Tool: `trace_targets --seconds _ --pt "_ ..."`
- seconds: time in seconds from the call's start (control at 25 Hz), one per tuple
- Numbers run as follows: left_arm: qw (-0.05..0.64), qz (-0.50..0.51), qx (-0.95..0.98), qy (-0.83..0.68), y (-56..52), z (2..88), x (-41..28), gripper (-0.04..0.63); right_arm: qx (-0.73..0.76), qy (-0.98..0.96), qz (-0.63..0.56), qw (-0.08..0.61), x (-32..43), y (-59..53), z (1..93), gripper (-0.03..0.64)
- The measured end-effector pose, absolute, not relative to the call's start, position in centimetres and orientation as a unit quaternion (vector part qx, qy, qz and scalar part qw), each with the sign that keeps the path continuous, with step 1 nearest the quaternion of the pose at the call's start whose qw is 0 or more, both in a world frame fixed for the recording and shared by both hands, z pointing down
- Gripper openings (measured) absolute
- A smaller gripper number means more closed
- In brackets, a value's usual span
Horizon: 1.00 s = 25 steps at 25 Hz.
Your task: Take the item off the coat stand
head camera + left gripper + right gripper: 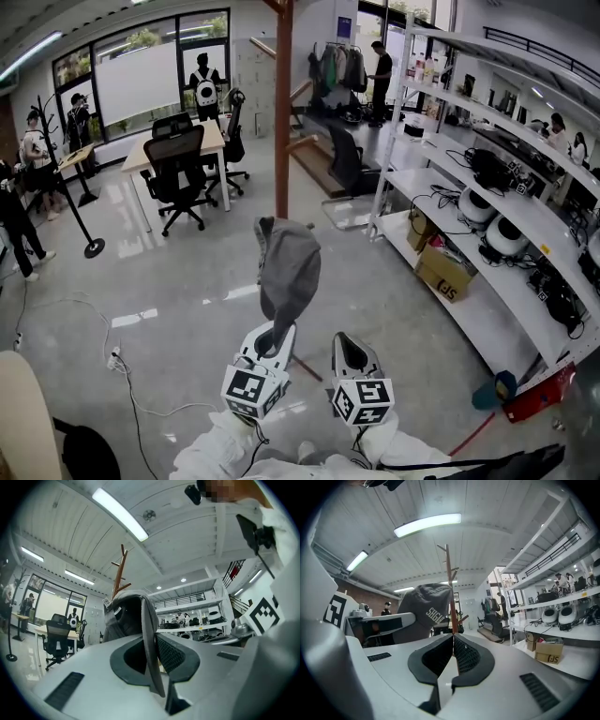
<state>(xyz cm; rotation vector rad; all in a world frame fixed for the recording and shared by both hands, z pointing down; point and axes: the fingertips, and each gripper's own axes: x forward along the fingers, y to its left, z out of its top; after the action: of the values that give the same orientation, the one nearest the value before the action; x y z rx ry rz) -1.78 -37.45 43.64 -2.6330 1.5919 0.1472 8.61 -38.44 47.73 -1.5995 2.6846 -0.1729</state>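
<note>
A grey cap (287, 266) hangs in front of the brown wooden coat stand (282, 112) and hides its lower pole. My left gripper (275, 339) is shut on the cap's brim (149, 634), which runs as a thin edge between the pads. In the left gripper view the cap's crown (123, 616) rises just beyond the jaws, with the stand's top pegs (120, 569) above it. Whether the cap still rests on a peg is hidden. My right gripper (345, 345) sits beside the left one, shut with nothing in it (453, 641); it looks at the cap (425, 611) and the stand (450, 588).
White shelving (487, 216) with gear and a cardboard box (442, 272) lines the right side. A desk with black office chairs (178, 169) stands at the back left. Several people stand at the far left and back. A cable (122, 375) trails over the grey floor.
</note>
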Motion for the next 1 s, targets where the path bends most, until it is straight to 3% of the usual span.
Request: trace_targets --seconds 1.0 --pt "0.017 0.058 -0.855 0.514 -21.6 44.5 -3.7 0.028 -0.549 0.834 -0.051 0.016 5.8 -22.6 47.2 0.011"
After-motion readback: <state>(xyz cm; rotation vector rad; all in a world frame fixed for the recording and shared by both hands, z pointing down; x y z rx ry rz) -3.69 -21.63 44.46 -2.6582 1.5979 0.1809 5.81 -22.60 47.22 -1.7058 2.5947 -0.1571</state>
